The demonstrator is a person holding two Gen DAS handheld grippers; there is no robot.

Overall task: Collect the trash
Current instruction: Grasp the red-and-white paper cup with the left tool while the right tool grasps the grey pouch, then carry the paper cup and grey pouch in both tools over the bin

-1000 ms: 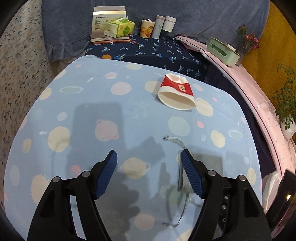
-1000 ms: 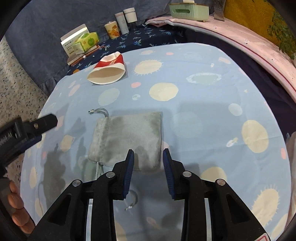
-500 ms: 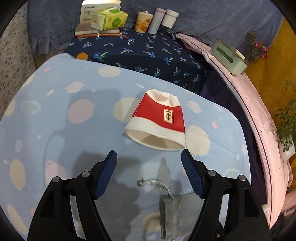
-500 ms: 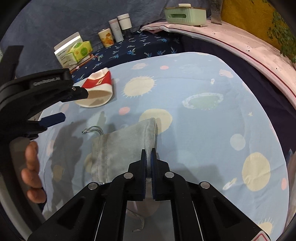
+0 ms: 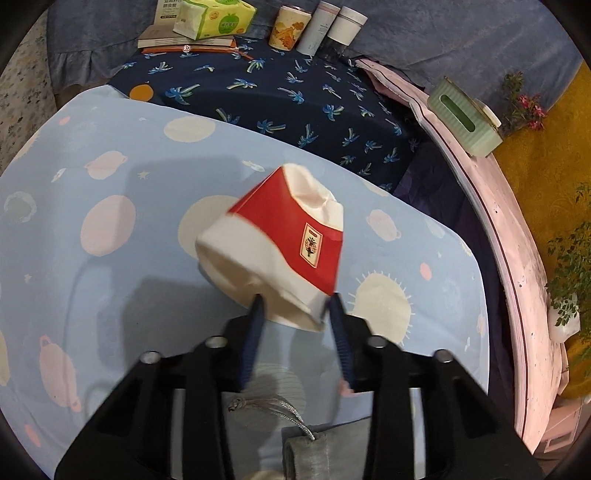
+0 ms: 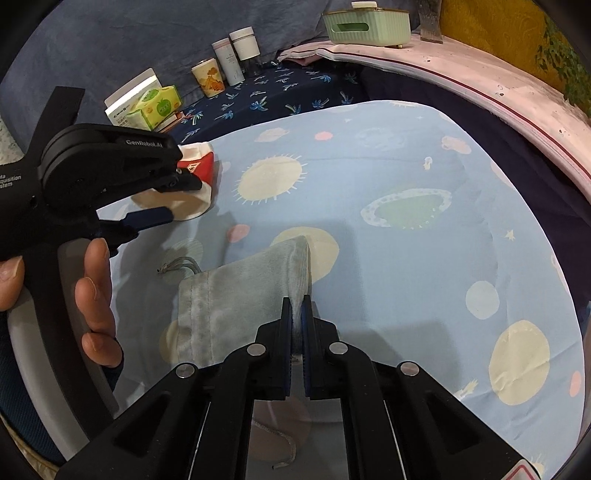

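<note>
The crushed red-and-white paper cup [image 5: 275, 243] lay on its side near the far left edge of the planet-print cloth [image 5: 110, 295], its open rim toward the left gripper [image 5: 295, 310]. That gripper's blue pads bracketed the rim's lower edge with the jaws partly closed; whether they had fully clamped the cup could not be told, since that area was blurred. The right gripper [image 6: 296, 314] was clenched on the side edge of the grey drawstring pouch [image 6: 240, 291], lifting a fold of it off the cloth, probably to steady it as the receptacle. The pouch mouth, with its cord [image 6: 181, 266], faced the cup; the pouch looked flat and apparently held nothing. At the far edge, on the palm-print fabric [image 5: 295, 92], stood a tissue pack [image 5: 214, 16] and cups [image 5: 288, 26].
</note>
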